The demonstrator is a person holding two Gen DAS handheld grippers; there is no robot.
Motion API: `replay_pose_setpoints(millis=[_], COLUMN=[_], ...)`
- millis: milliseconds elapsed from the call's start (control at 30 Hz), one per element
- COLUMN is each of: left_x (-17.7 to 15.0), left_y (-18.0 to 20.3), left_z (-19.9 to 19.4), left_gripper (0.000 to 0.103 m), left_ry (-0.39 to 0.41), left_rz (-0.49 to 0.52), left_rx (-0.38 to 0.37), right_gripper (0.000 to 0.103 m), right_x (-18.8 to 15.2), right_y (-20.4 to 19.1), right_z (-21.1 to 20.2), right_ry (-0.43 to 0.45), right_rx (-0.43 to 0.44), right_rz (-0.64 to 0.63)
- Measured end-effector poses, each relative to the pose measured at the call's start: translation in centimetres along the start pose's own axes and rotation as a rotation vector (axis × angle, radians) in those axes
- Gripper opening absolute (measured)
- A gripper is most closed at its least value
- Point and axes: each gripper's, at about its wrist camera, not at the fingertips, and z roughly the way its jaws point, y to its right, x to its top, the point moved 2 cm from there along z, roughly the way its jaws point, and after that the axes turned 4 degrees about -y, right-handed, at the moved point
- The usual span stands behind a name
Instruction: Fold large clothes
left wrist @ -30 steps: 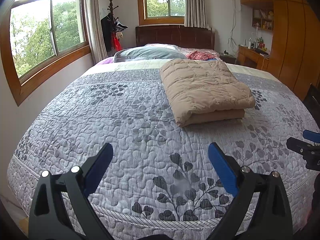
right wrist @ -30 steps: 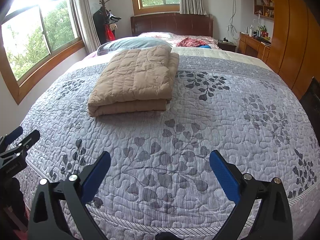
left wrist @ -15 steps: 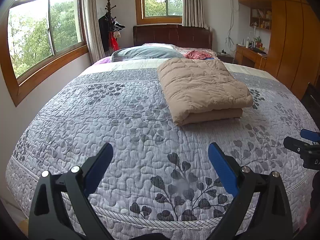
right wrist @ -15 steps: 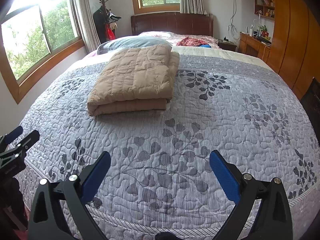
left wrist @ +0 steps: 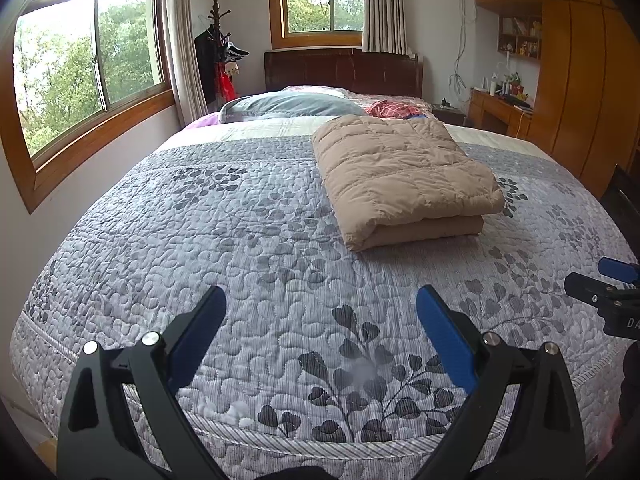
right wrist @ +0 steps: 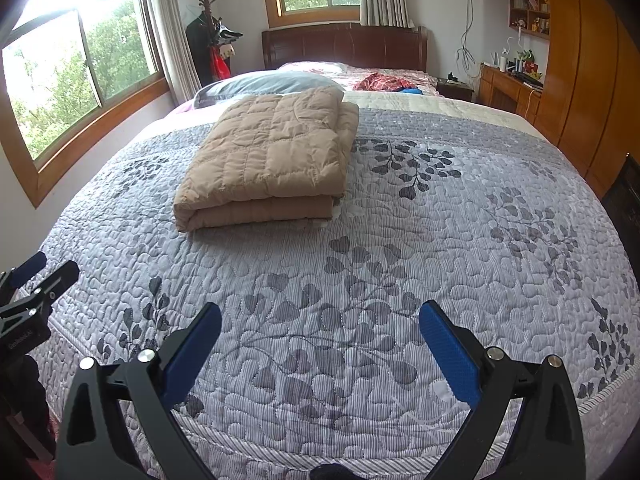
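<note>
1. Currently, the left tongs (left wrist: pixel 320 312) are hovering over the foot of the bed (left wrist: pixel 248 240), blue pads spread wide apart and gripping nothing.
2. Likewise the right tongs (right wrist: pixel 320 318) are hanging above the grey leaf-patterned bedspread (right wrist: pixel 440 240), pads well apart and empty.
3. A tan quilted down garment (left wrist: pixel 400 176) is lying folded into a thick rectangle on the bedspread, midway up the bed, well apart from both tongs.
4. A grey-blue pillow (left wrist: pixel 292 105) is sitting just behind the garment, near the dark wooden headboard (left wrist: pixel 344 72).
5. Red patterned cloth (right wrist: pixel 384 81) is lying by the headboard.
</note>
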Motion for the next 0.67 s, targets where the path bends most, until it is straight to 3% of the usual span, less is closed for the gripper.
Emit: replay_pose_setpoints(millis=[667], left_x=[0.01], left_y=[0.02], left_z=[0.19], left_gripper=[0.095], left_ry=[-0.005], left_rz=[0.000], left_rx=[-0.001], right_gripper=[0.099], right_x=[0.06], right_y=[0.23], right_z=[0.53], right_ry=[-0.010], right_rx=[0.005], right_rz=[-0.011])
